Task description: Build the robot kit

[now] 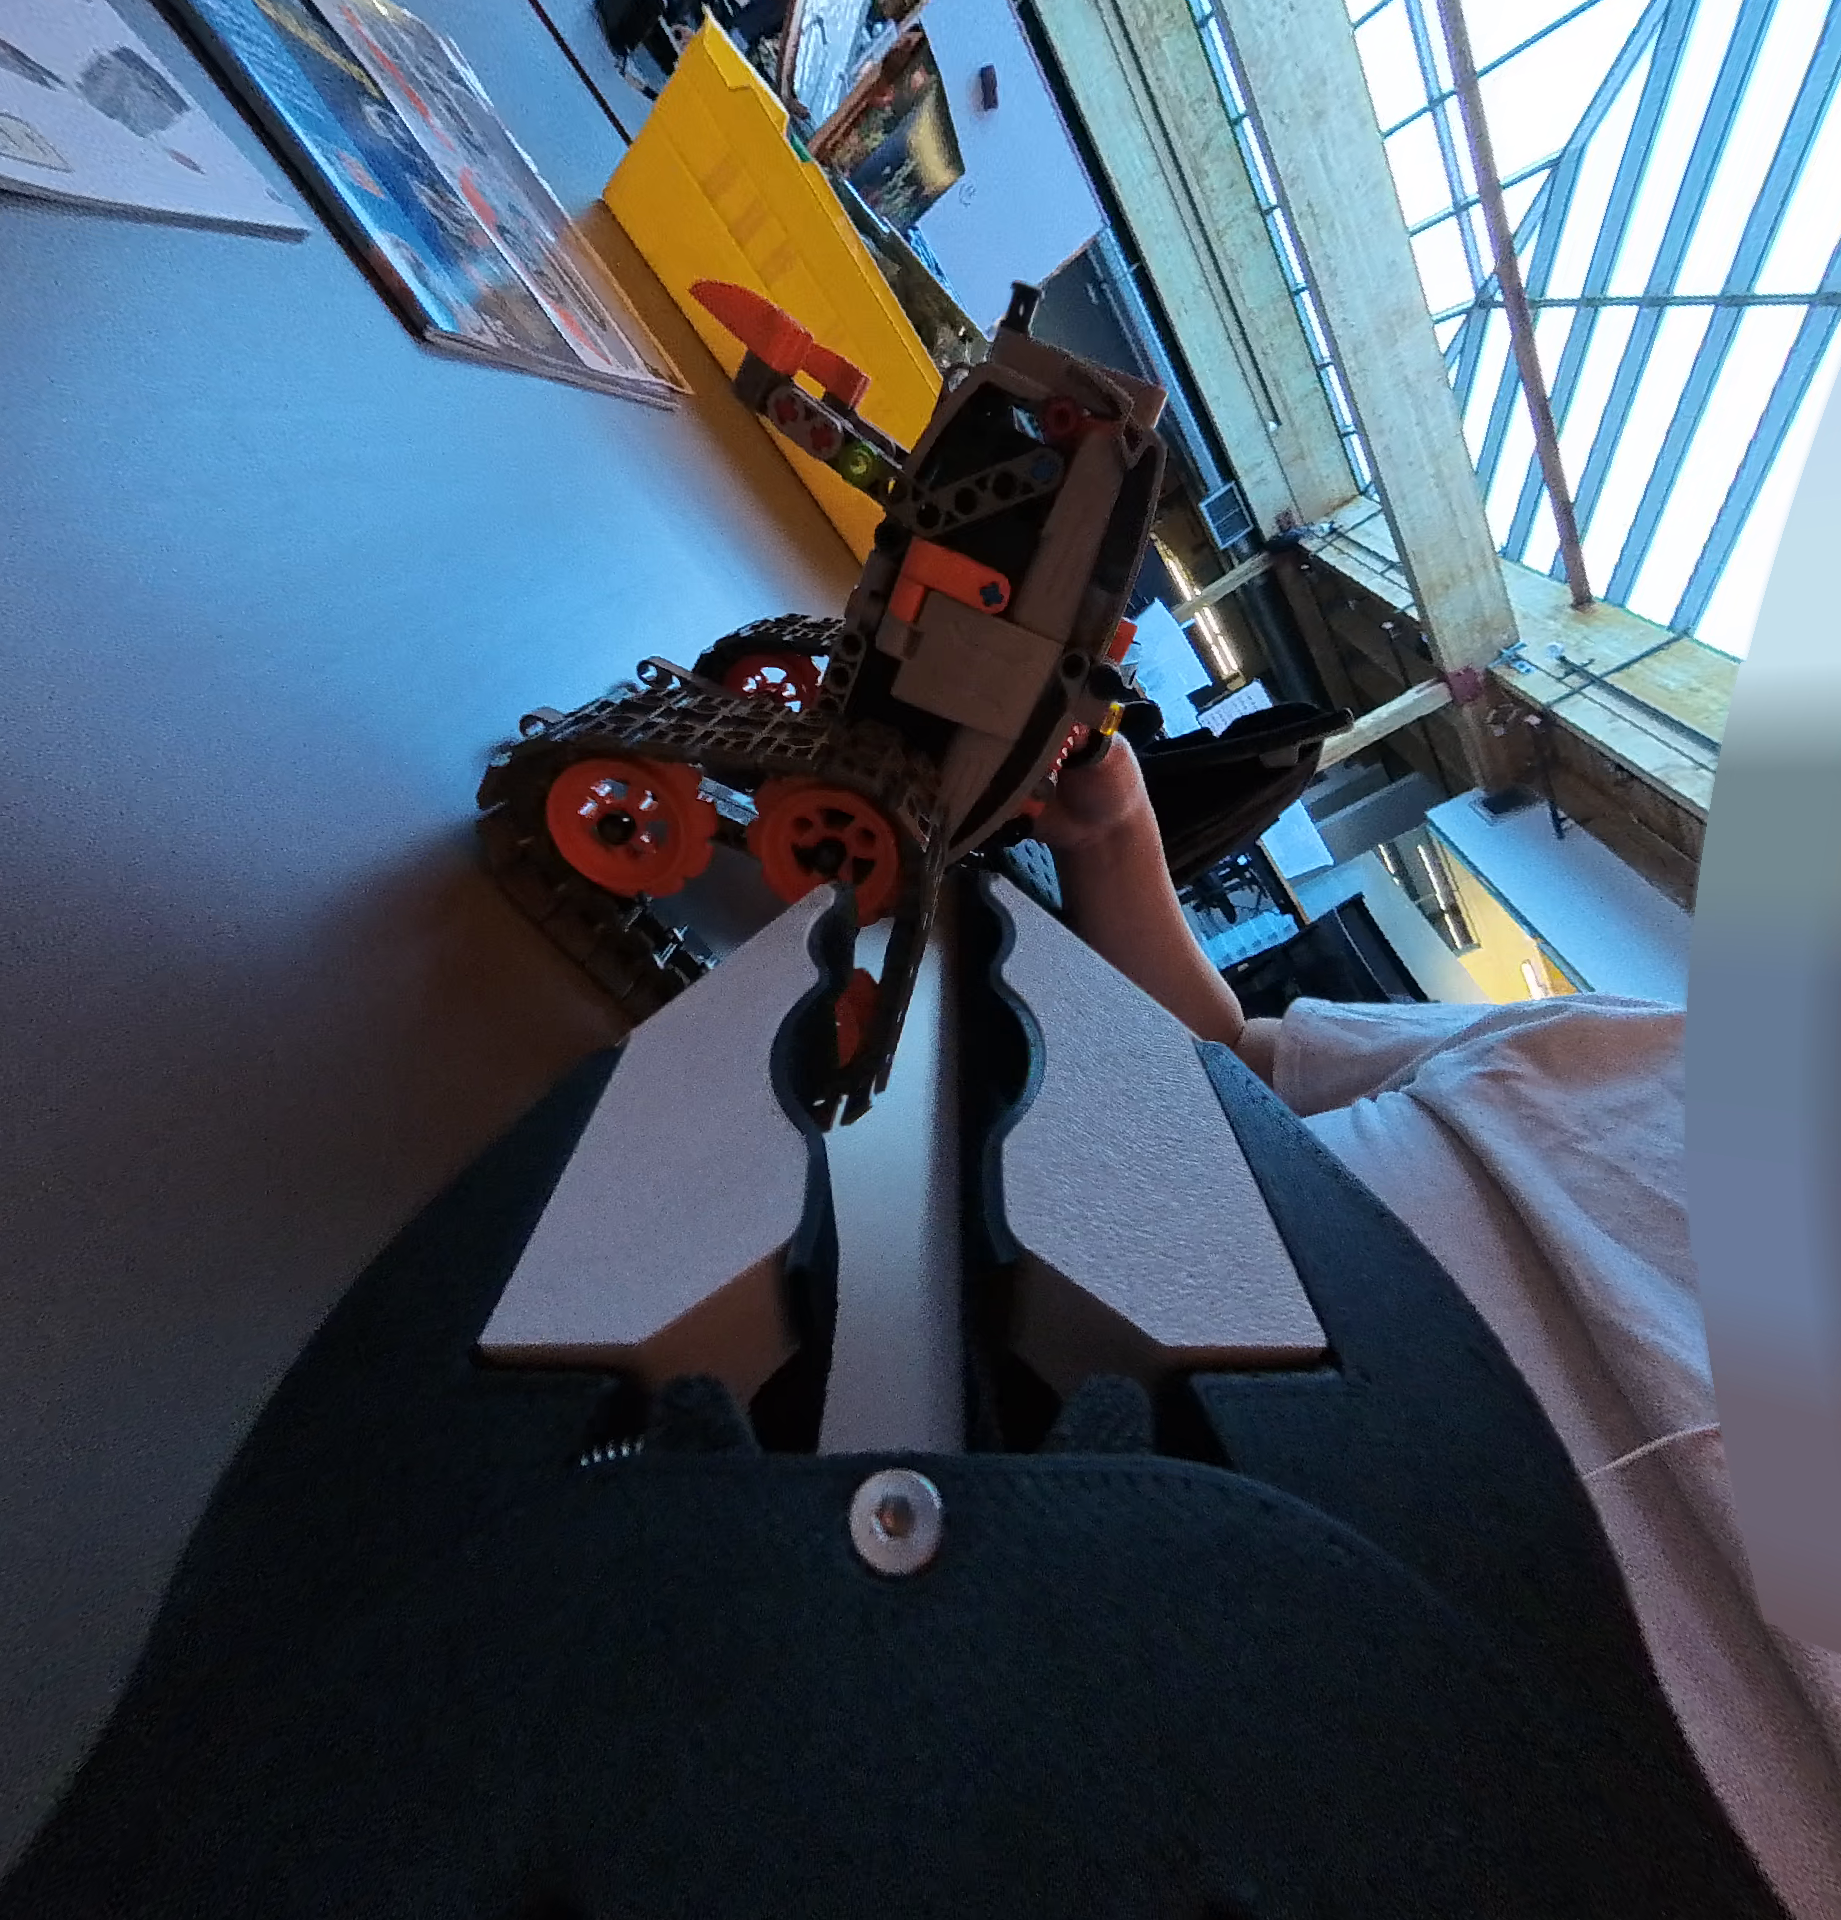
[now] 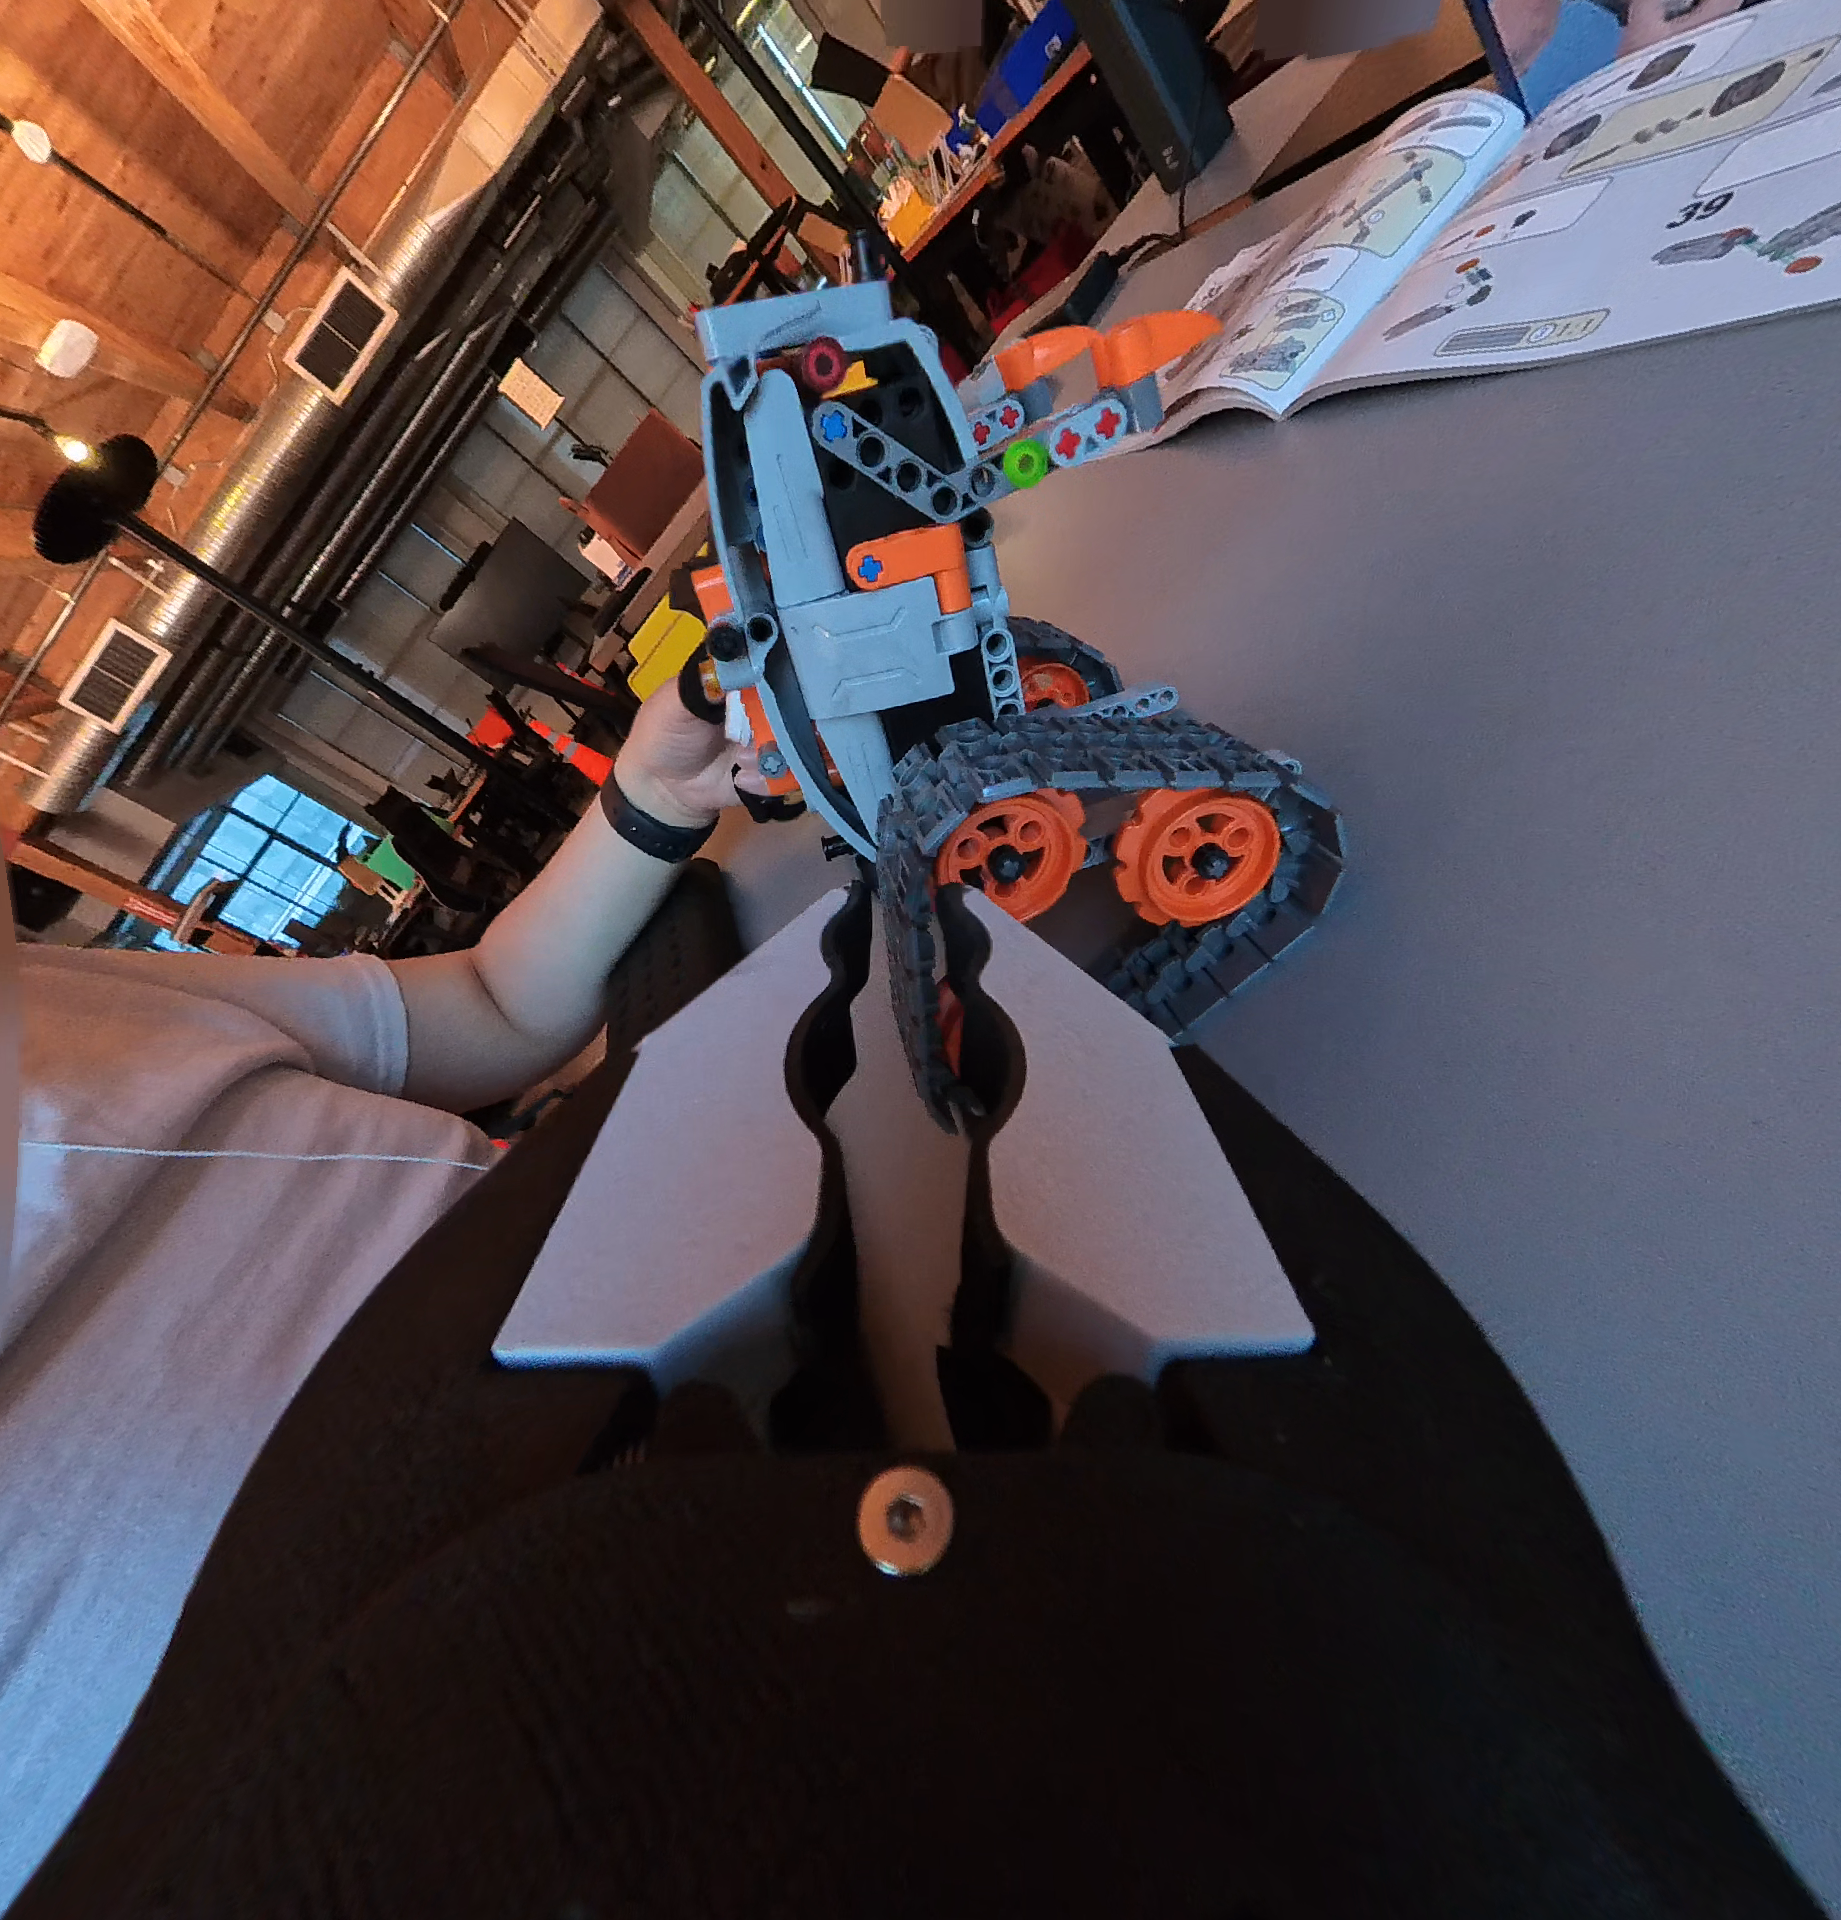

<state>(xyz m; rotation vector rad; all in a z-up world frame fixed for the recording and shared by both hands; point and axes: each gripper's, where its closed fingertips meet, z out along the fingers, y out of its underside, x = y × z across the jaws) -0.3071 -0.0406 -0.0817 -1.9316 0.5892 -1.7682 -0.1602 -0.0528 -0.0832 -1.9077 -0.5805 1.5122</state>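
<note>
You've got your left gripper (image 1: 895, 894) right up against the grey-and-orange brick-built tracked vehicle (image 1: 999, 582), which stands tipped up on the grey table (image 1: 220, 623) with its body reared and its orange wheels on the surface. The fingers are nearly together, only a narrow gap between them, and the loose end of the dark grey link track (image 1: 859, 1018) hangs down into that gap, lying against one finger's scalloped edge. Whether it's actually pinched, you cannot tell from here. Over in the right wrist view it's the same picture: your right gripper (image 2: 911, 904) is set just as narrow, and the track end (image 2: 926, 1018) dangles between its fingers, close against one of them. Gripped or merely resting there? Again, no telling. A bare hand (image 2: 677, 758) with a black wristband (image 2: 651, 826) steadies the vehicle (image 2: 864, 623) from the far side, touching its body. Only the right view gives you the open instruction booklet (image 2: 1467, 229) behind the model, and the wooden ceiling with its metal duct (image 2: 220, 156). Only the left view gives you the yellow plastic box (image 1: 750, 208), the blue printed carton (image 1: 428, 187) lying flat beside it, and the tall slatted windows (image 1: 1674, 208); there the bare hand (image 1: 1092, 800) is half hidden behind the vehicle.
</note>
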